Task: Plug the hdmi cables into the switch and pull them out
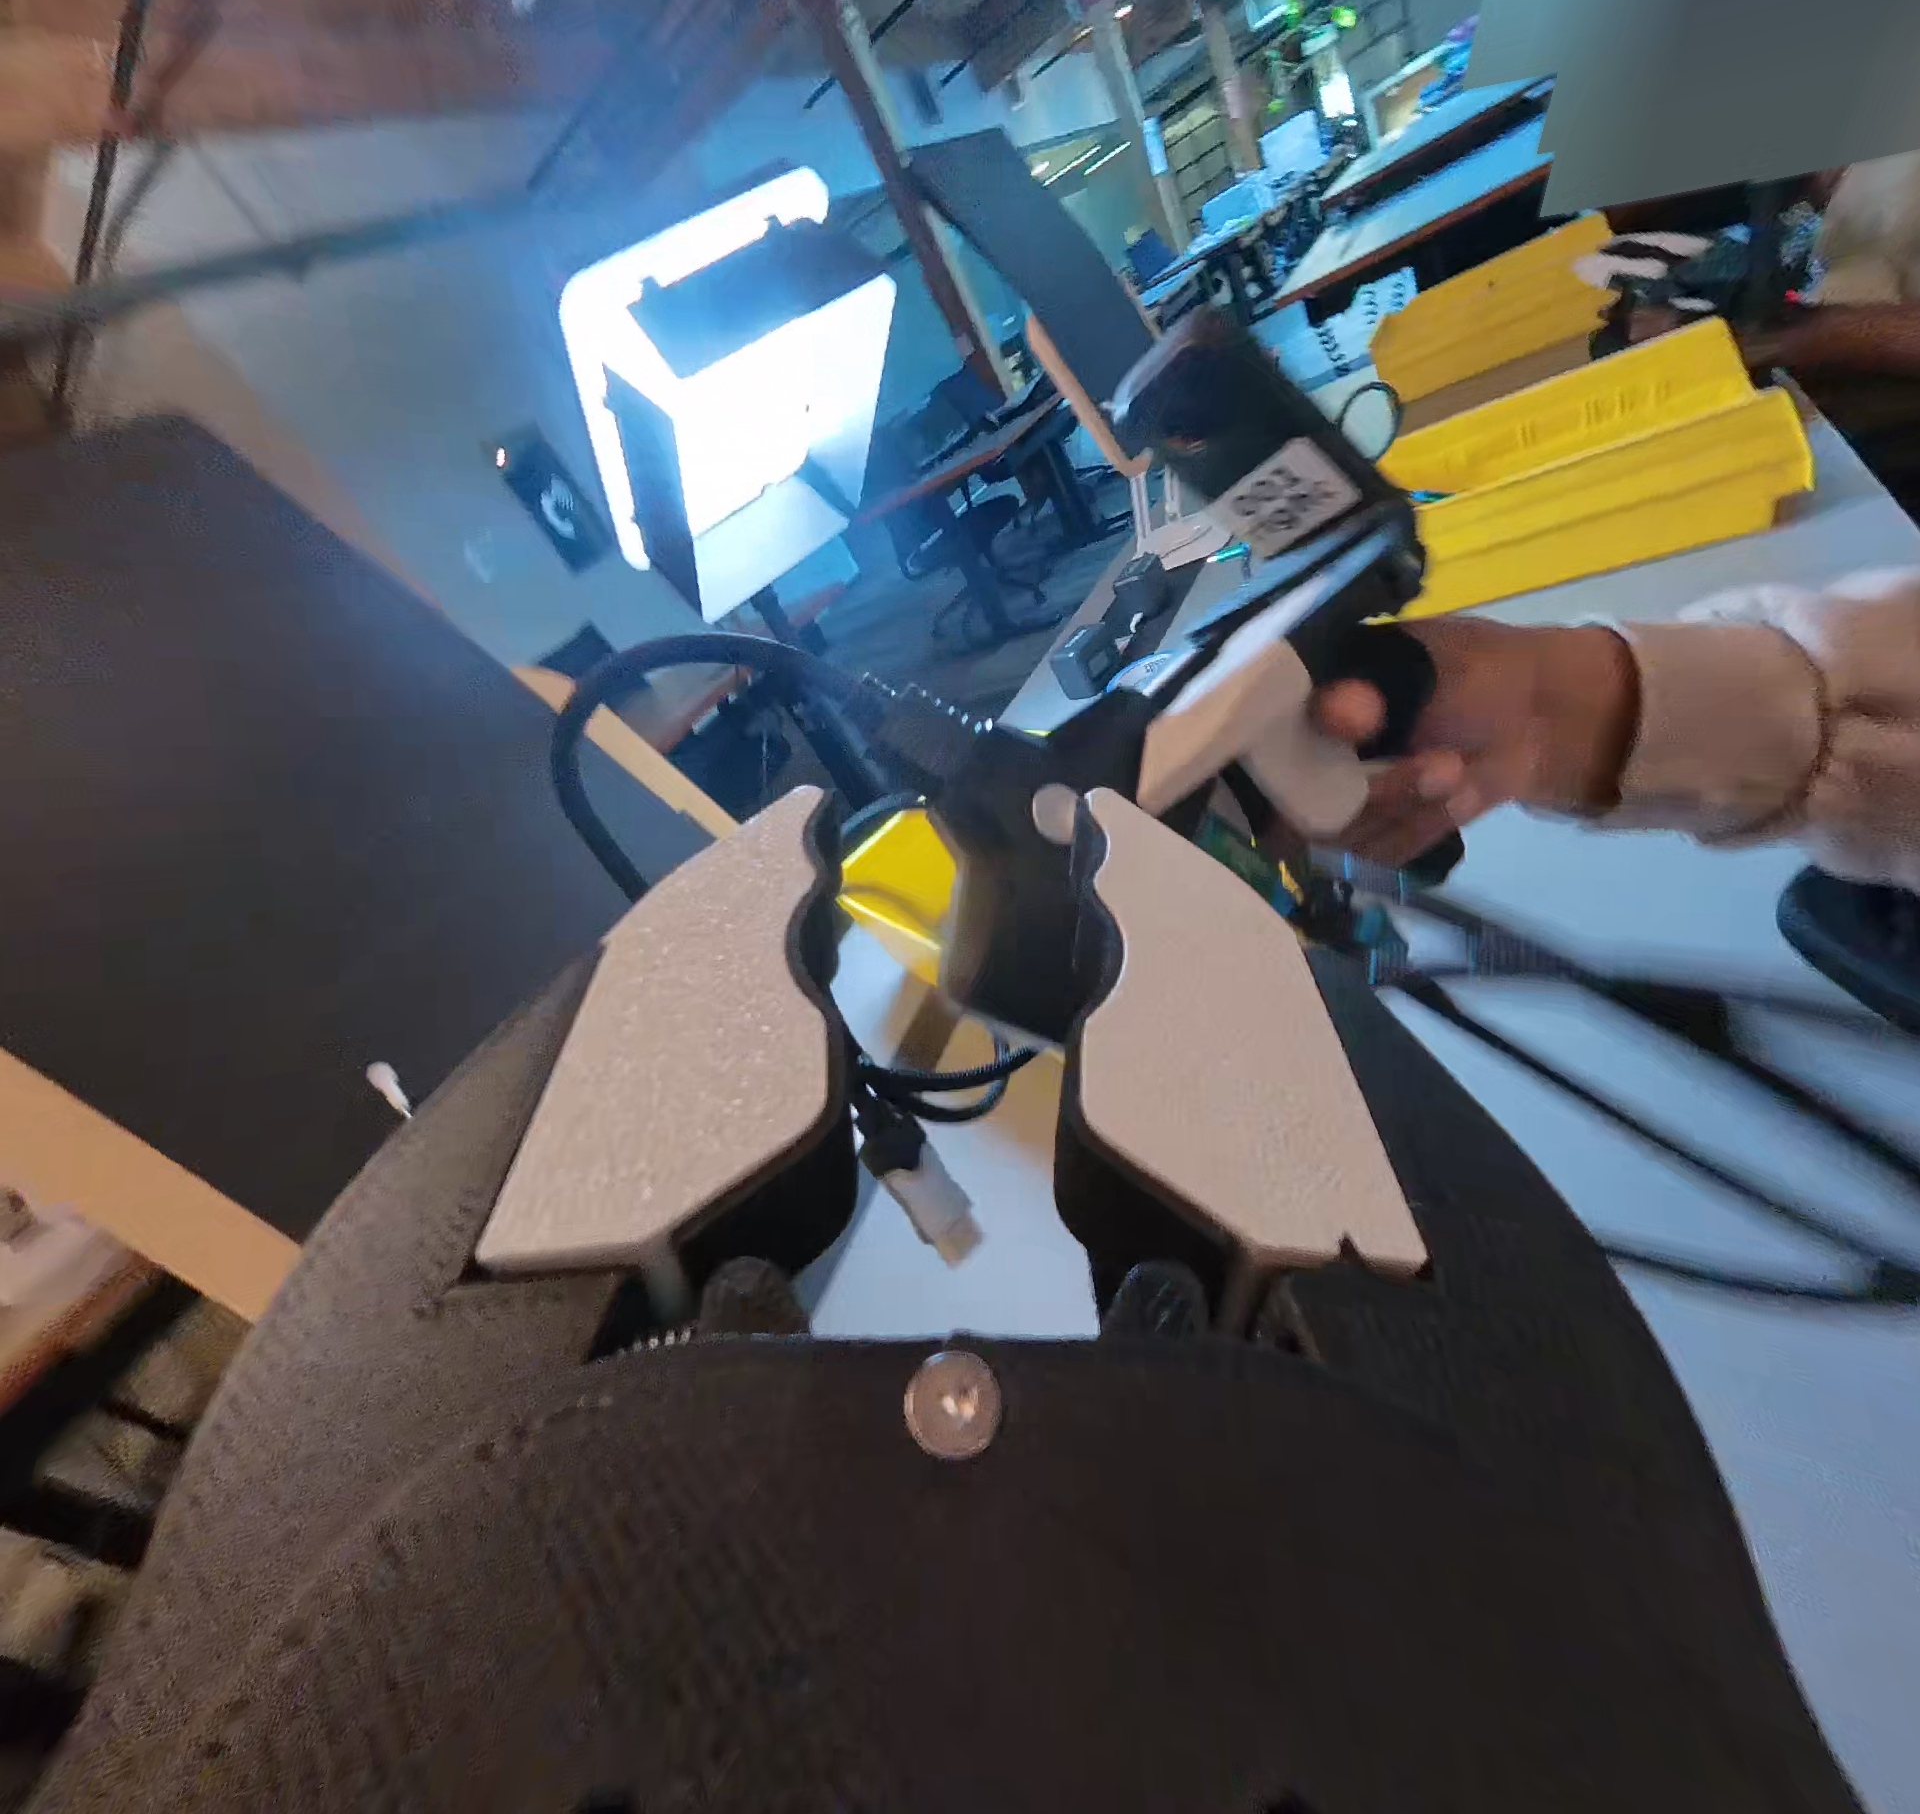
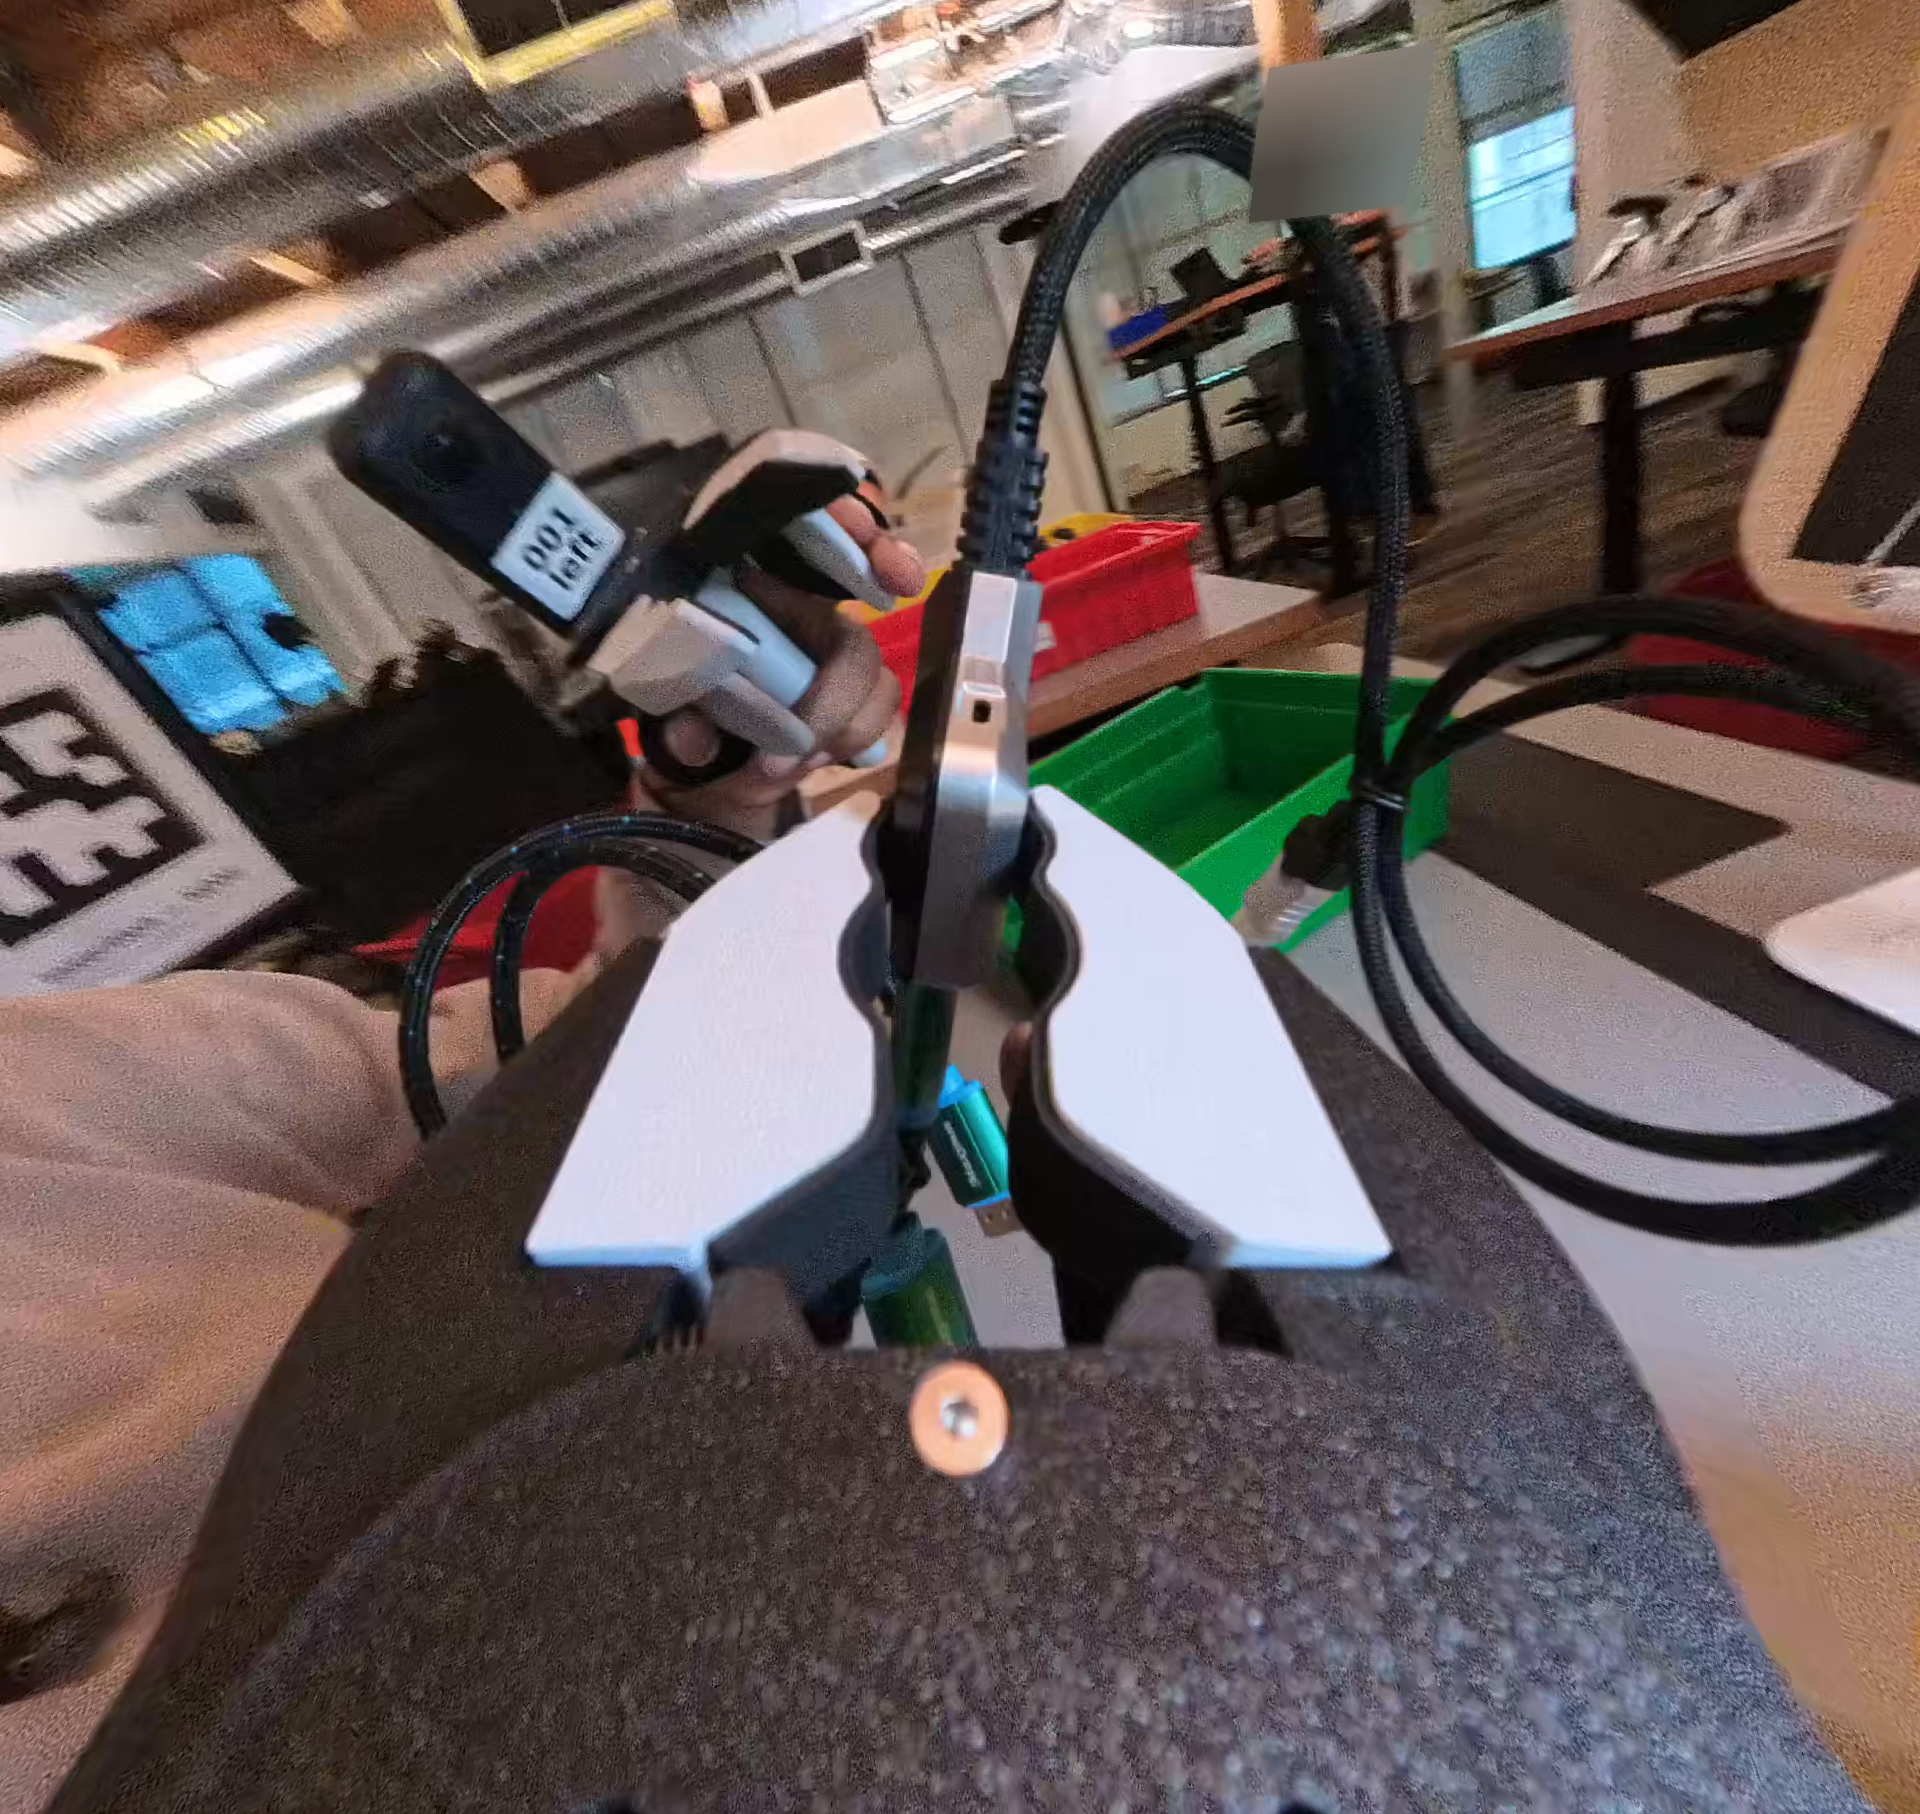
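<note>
My right gripper point(image 2: 956, 891) is shut on the flat silver and black switch point(image 2: 971, 808) and holds it on edge above the table. A black braided HDMI cable point(image 2: 1049, 289) is plugged into the switch's top end and arcs to the right. A green HDMI plug point(image 2: 966, 1151) shows low between the right fingers. My left gripper point(image 1: 951, 891) has its jaws apart. The switch point(image 1: 987, 923) shows between its tips, with the cable point(image 1: 582, 725) looping left. I cannot tell if they touch. A pale-tipped plug point(image 1: 930, 1193) lies on the table below.
Yellow bins point(image 1: 1590, 455) stand at the back of the white table point(image 1: 1662, 1401). A green bin point(image 2: 1226, 777) and a red bin point(image 2: 1122, 580) sit behind the switch. Looped black cables point(image 2: 1455, 1089) lie to the right. A dark panel point(image 1: 260, 777) stands to the left.
</note>
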A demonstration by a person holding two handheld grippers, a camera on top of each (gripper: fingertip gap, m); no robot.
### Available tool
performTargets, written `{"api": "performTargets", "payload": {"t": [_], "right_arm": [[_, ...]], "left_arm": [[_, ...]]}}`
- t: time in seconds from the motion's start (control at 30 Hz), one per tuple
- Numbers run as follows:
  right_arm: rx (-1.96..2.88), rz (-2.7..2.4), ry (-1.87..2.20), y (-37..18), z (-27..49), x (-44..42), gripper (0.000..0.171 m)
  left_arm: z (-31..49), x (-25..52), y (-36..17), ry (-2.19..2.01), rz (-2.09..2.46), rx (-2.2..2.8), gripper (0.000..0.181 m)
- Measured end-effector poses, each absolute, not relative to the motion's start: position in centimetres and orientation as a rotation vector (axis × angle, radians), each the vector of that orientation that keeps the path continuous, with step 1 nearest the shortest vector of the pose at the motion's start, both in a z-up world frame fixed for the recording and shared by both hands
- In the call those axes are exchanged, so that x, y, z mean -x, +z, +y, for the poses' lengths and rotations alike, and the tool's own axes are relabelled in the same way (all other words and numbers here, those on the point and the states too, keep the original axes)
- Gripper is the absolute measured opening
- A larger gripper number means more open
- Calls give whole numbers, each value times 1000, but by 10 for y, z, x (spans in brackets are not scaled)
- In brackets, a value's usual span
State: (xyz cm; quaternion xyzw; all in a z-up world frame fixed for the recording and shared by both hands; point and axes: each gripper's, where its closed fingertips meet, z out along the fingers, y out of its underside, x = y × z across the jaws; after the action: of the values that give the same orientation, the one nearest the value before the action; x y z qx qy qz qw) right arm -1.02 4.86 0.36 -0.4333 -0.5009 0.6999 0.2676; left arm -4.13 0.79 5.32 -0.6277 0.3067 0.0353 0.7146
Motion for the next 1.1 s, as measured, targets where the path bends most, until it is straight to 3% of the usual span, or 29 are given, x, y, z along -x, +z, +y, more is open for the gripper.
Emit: {"api": "performTargets", "payload": {"t": [0.23, 0.47, 0.7, 0.9, 1.1], "right_arm": [[1021, -1314, 2470, 44, 34, -30, 20], [1157, -1408, 2460, 37, 10, -25, 20], [1373, -1429, 2407, 9, 31, -13, 22], [1369, -1293, 2157, 11, 80, -12, 36], [1054, -1169, 1617, 48, 135, -57, 27]], "left_arm": [[-9, 30, 51, 440, 948, 1216, 42], [4, 1, 48, 1041, 1099, 919, 55], [23, -14, 16, 1226, 1215, 761, 36], [33, -11, -1, 1008, 1191, 927, 27], [13, 11, 36, 471, 934, 1141, 23]]}}
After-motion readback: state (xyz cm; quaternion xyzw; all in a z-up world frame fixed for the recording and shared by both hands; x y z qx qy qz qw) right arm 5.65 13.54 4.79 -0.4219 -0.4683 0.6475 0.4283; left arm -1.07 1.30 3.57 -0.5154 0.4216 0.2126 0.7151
